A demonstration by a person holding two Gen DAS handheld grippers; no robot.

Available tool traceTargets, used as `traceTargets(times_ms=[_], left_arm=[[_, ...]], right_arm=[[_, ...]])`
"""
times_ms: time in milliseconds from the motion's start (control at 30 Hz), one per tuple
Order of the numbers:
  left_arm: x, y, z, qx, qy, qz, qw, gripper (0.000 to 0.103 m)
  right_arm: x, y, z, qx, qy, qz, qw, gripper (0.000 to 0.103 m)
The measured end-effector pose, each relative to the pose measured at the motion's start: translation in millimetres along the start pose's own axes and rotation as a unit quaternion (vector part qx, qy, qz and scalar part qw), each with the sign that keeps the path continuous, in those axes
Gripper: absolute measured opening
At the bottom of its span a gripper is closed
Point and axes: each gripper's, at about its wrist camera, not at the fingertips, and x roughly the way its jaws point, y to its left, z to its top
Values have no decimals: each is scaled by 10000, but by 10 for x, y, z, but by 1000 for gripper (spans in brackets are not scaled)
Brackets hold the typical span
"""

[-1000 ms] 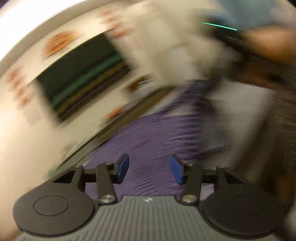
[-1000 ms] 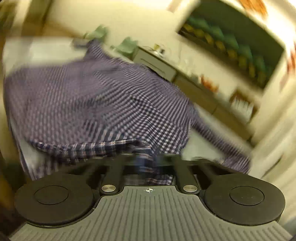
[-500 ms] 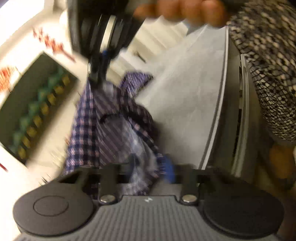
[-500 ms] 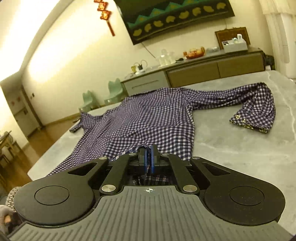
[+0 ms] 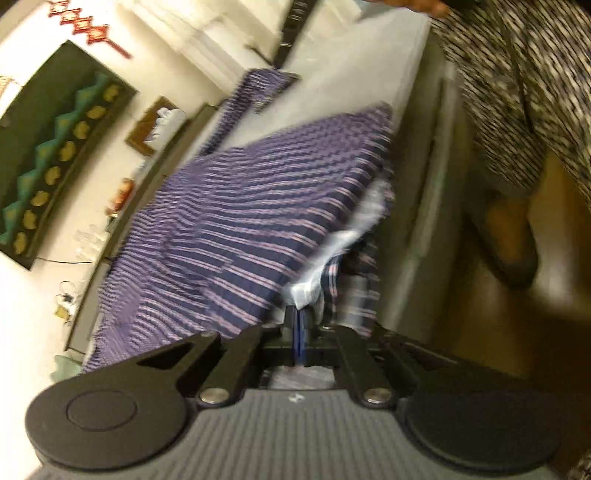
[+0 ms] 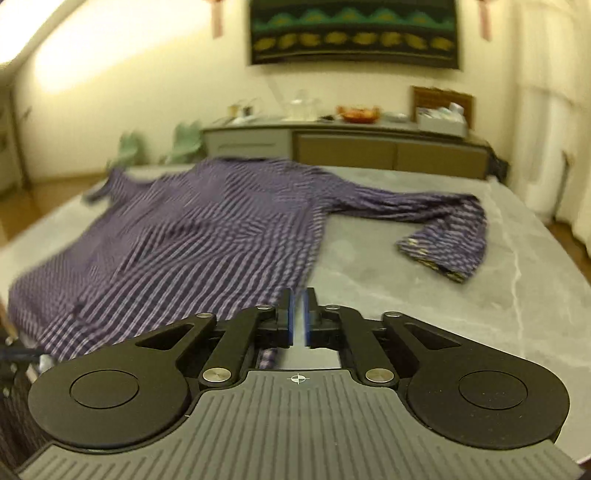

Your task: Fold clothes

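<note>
A purple checked shirt [image 6: 207, 229] lies spread on the grey marble table [image 6: 424, 295], one sleeve [image 6: 443, 229] stretched out to the right. In the left wrist view my left gripper [image 5: 297, 321] is shut on the shirt [image 5: 251, 206] at its near edge, where pale inner cloth bunches at the tips. My right gripper [image 6: 298, 299] hovers low at the shirt's right hem. Its jaws are opening, with a narrow gap and only bare table showing between the blue pads.
A sideboard [image 6: 369, 147] with small items runs along the far wall under a dark wall hanging [image 6: 354, 33]. Two green chairs [image 6: 184, 142] stand behind the table. A person in patterned clothing [image 5: 517, 92] stands at the table's near edge [image 5: 424, 221].
My left gripper went from open above the cloth to shut on the shirt's edge and swung round. My right gripper held the hem shut, and its pads have now parted off it.
</note>
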Motion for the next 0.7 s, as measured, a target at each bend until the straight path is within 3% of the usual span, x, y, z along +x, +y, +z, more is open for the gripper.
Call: traceTargets(times_ms=[33, 133, 200, 300, 400, 467, 500, 533, 600, 667, 700], left_arm=[[-14, -73, 25, 62, -50, -79, 9999, 3], [-47, -267, 45, 194, -136, -122, 9996, 5], [-35, -376, 2, 251, -125, -73, 9996, 5], [-39, -463, -55, 211, -184, 29, 9996, 6], [-116, -329, -25, -35, -335, 145, 9993, 10], [-195, -212, -68, -177, -315, 373, 9987, 13], [-214, -147, -117, -256, -262, 490, 9981, 16], [-230, -83, -165, -340, -199, 601, 9974, 19], [-232, 44, -281, -392, -27, 801, 9960, 23], [-199, 127, -383, -253, 167, 857, 9959, 38], [-184, 140, -415, -148, 216, 836, 9962, 44]], right_arm=[[-54, 118, -32, -283, -87, 106, 9995, 34], [-261, 462, -159, -1050, -493, 672, 9910, 50], [-304, 715, -269, -1630, -517, 1016, 9800, 54], [-127, 1060, -472, -2471, -88, 1093, 9628, 54], [59, 1208, -570, -2910, 313, 970, 9513, 47], [176, 1179, -554, -2849, 677, 795, 9529, 29], [185, 1120, -526, -2750, 753, 678, 9561, 7], [186, 1056, -497, -2651, 805, 559, 9592, 1], [170, 932, -440, -2429, 828, 350, 9659, 1], [130, 833, -395, -2199, 712, 234, 9727, 1], [101, 823, -393, -2139, 621, 341, 9743, 6]])
